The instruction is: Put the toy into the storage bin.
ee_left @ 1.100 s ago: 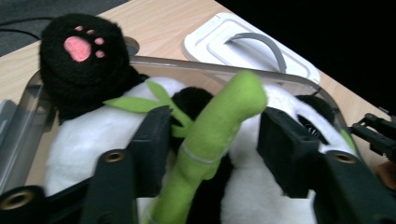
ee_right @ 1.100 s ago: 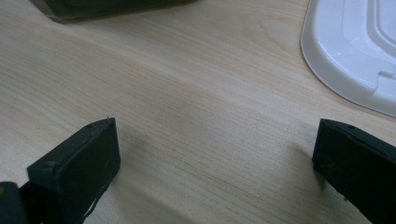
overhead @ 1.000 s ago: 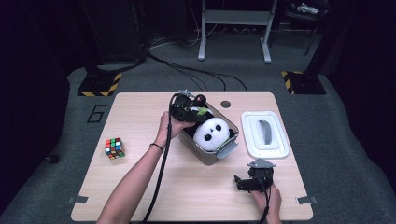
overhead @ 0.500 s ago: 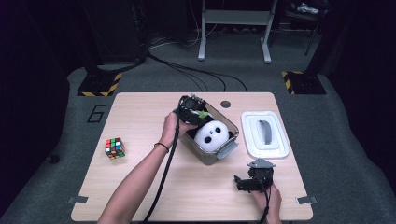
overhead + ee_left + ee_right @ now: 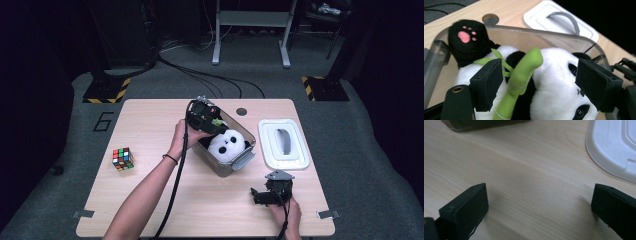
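So my left gripper [image 5: 209,119] is hanging over the far end of the clear plastic box [image 5: 239,161] in the middle of the table [image 5: 150,125], and its jaws have just been opening. They're spread wide now with nothing pinched. In the left gripper view the green bamboo stalk [image 5: 520,77] sits in the gap between the pads, not pressed by either one.

The plush panda [image 5: 227,145] is lying inside the box, white face up, one black paw with the pink pad [image 5: 465,37] up against the box wall.

My right gripper [image 5: 270,192] is parked near the front edge of the table, jaws wide apart over bare wood, holding nothing. The white lid [image 5: 282,145] lies flat just right of the box. The puzzle cube [image 5: 122,158] sits well off to the left.
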`<action>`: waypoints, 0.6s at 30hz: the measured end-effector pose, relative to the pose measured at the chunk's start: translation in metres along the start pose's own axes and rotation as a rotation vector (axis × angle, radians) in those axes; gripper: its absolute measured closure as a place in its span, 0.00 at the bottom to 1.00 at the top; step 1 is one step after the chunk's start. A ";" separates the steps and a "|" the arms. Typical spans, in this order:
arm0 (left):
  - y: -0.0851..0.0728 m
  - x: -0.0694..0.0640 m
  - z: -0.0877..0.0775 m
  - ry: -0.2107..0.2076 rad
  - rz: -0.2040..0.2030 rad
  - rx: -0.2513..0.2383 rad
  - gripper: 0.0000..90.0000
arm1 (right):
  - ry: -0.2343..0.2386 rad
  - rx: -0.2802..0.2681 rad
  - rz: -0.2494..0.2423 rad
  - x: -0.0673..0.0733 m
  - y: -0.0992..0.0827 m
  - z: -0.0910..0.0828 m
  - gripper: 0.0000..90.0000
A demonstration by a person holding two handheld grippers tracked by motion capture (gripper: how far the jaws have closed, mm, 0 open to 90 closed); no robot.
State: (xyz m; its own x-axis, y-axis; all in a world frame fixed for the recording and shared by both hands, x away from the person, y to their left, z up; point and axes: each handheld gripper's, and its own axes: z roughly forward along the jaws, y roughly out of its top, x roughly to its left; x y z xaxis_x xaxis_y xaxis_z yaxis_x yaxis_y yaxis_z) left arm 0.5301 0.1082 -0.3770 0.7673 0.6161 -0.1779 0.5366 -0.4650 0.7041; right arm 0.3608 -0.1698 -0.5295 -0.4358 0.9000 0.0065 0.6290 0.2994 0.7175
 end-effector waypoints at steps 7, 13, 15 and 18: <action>-0.002 -0.004 0.015 0.031 0.023 0.072 0.30 | 0.000 0.000 -0.001 0.000 0.000 0.000 0.00; -0.004 -0.008 0.025 0.047 0.048 0.134 0.34 | 0.002 0.002 -0.003 0.000 0.000 0.000 0.00; -0.004 -0.007 0.025 0.043 0.046 0.135 0.34 | 0.002 0.002 -0.003 0.000 0.000 0.000 0.00; -0.005 -0.006 0.025 0.035 0.040 0.136 0.35 | 0.003 0.002 -0.006 0.000 0.000 0.000 0.00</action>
State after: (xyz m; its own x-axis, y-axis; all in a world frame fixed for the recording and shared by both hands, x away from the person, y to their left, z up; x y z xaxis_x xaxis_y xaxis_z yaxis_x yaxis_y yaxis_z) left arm 0.5321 0.0908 -0.3969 0.7773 0.6164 -0.1260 0.5506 -0.5696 0.6103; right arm 0.3608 -0.1701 -0.5294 -0.4414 0.8973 0.0037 0.6274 0.3057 0.7161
